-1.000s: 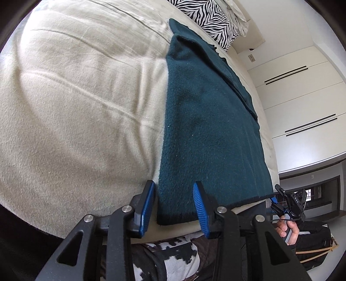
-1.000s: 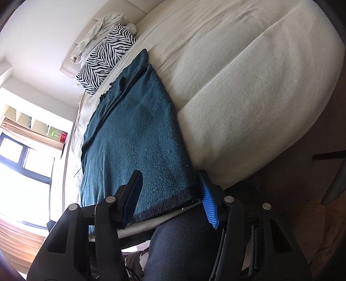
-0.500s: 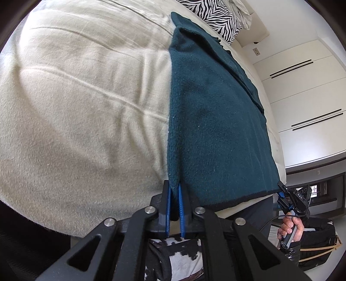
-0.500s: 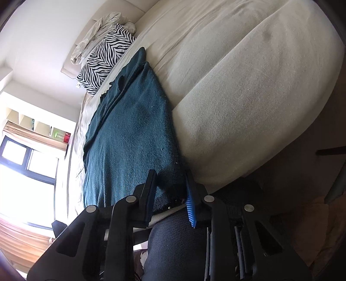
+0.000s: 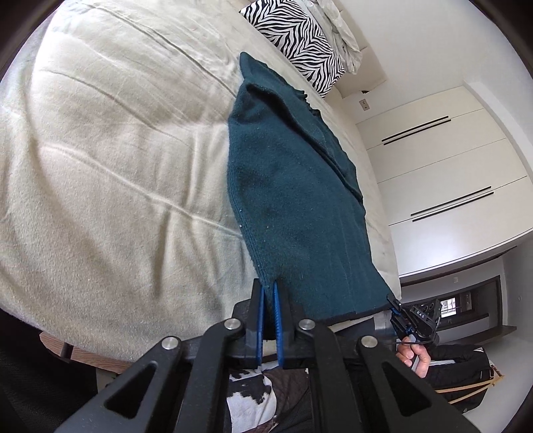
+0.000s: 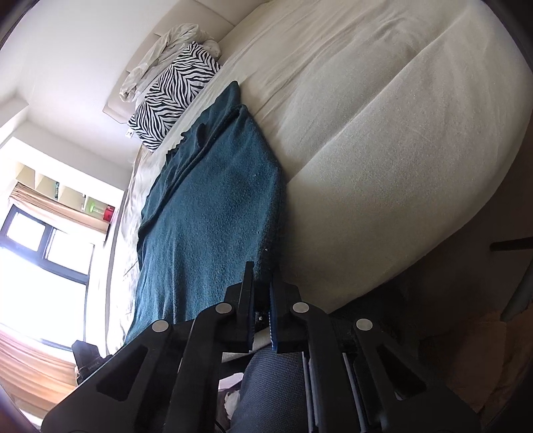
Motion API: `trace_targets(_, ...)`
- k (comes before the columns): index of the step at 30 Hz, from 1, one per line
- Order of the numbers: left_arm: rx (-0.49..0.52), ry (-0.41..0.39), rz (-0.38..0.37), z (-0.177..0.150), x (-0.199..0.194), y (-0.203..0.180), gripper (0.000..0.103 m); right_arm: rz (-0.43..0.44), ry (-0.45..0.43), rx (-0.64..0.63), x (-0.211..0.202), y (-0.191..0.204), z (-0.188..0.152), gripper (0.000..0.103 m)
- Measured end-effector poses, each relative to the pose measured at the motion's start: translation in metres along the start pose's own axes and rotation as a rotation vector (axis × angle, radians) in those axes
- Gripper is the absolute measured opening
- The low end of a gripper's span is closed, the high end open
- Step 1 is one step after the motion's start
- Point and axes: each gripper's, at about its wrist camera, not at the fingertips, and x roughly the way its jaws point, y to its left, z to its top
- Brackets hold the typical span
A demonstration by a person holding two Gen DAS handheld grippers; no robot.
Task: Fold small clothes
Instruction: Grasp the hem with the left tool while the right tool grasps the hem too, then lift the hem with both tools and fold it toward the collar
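Your left tongs (image 5: pixel 269 301) are clamped tight on the near left corner of the dark teal garment (image 5: pixel 296 206), the blue pads (image 5: pixel 261 316) pinching the knit edge with almost no gap between them. That corner is raised off the bed (image 5: pixel 110 173), so the left side of the cloth slopes up toward you while its far end lies on the cream bedcover. The garment stretches lengthwise away from you, running toward the zebra-print pillow (image 5: pixel 296 36) at the head of the bed, with a crumpled pale sheet (image 5: pixel 343 30) just beyond it. Across the near hem, your right tongs (image 6: pixel 261 299) have just finished closing on the near right corner of the same garment; dark knit sits between the pads, squeezed tight. From the left wrist view you can see your right hand (image 5: pixel 414 358) gripping that tool's handle at the bed's edge. White wardrobe doors (image 5: pixel 443 173) stand past the bed on that side; in the right wrist view a bright window (image 6: pixel 36 253) fills the lower left
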Motion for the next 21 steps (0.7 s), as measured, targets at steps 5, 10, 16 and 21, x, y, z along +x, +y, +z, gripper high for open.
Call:
trace_targets(5, -0.065, -0.027, -0.106, 0.014, -0.013, 0.003, 0.006, 0.072, -0.038, 0.008, -0.008, 0.019, 0.009, 0.005)
trace_targets(10, -0.123, -0.031, -0.153, 0.028, -0.008, -0.002, 0.006, 0.162, -0.086, 0.053, -0.014, 0.032, 0.030, 0.005)
trace_targets(16, -0.187, -0.059, -0.199, 0.048, -0.011, -0.002, 0.006, 0.219, -0.132, 0.088, -0.010, 0.045, 0.063, 0.005)
trace_targets(21, -0.215, -0.074, -0.209, 0.066, -0.008, -0.003, 0.006, 0.258, -0.157, 0.093, -0.003, 0.059, 0.088, 0.005)
